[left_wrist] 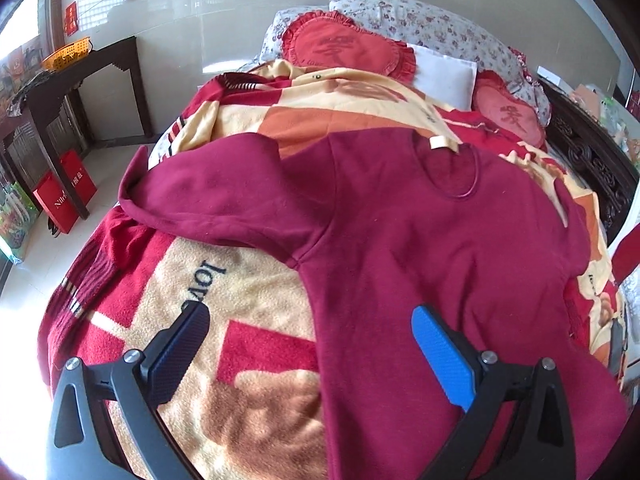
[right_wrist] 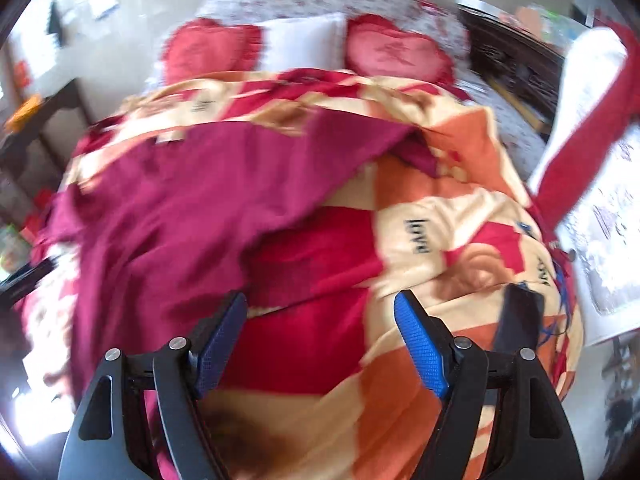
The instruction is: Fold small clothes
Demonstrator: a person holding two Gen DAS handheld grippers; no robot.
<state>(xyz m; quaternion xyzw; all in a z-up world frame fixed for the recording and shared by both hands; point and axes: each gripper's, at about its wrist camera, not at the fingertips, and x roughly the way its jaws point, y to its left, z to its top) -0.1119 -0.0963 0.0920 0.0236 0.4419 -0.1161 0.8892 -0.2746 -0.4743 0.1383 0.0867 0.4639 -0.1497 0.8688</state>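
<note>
In the left wrist view, a maroon sweater (left_wrist: 420,232) is lying spread flat on a red-and-cream blanket (left_wrist: 224,320) covering the bed, one sleeve reaching out to the left, while the left gripper (left_wrist: 308,330) is hovering with its jaws spread wide over the garment's lower edge. In the blurred right wrist view, the right gripper (right_wrist: 320,320) is hanging spread and empty above the blanket (right_wrist: 440,200), the sweater (right_wrist: 168,208) lying to its left.

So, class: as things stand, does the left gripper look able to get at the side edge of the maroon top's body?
Probably yes. The left gripper is open and straddles that edge of the maroon top, which lies flat on the blanket. Nothing sits between the fingers and the cloth.
</note>
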